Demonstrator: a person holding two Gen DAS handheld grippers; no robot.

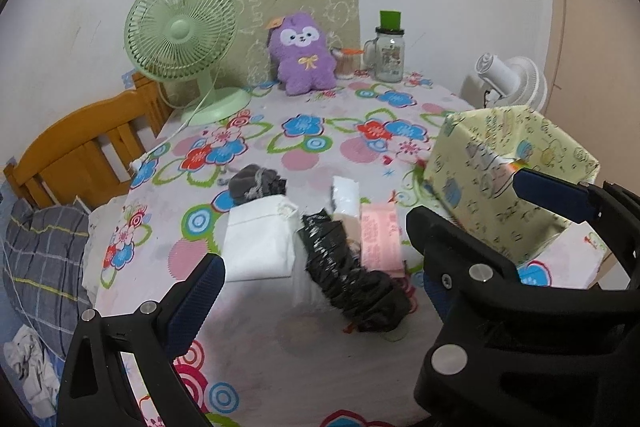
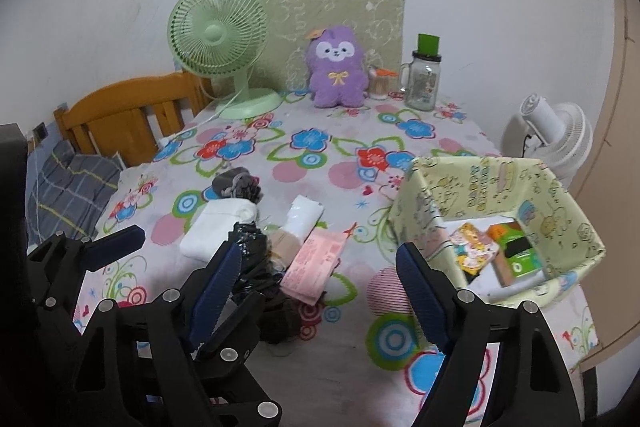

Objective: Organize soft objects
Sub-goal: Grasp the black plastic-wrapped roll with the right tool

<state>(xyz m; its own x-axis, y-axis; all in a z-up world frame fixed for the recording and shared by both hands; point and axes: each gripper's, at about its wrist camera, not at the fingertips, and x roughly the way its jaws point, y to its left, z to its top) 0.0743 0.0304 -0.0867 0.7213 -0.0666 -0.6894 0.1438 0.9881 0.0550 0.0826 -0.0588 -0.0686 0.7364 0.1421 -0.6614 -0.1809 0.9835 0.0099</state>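
In the box (image 2: 560, 195) lie a few packets; left of it a pile (image 2: 276, 239) waits. Both grippers, left (image 1: 320, 267) and right (image 2: 316, 279), gape wide, empty.

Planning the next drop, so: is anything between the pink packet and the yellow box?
Nothing visible: only bare flowered tablecloth lies between the pink packet and the yellow box, whose top is open.
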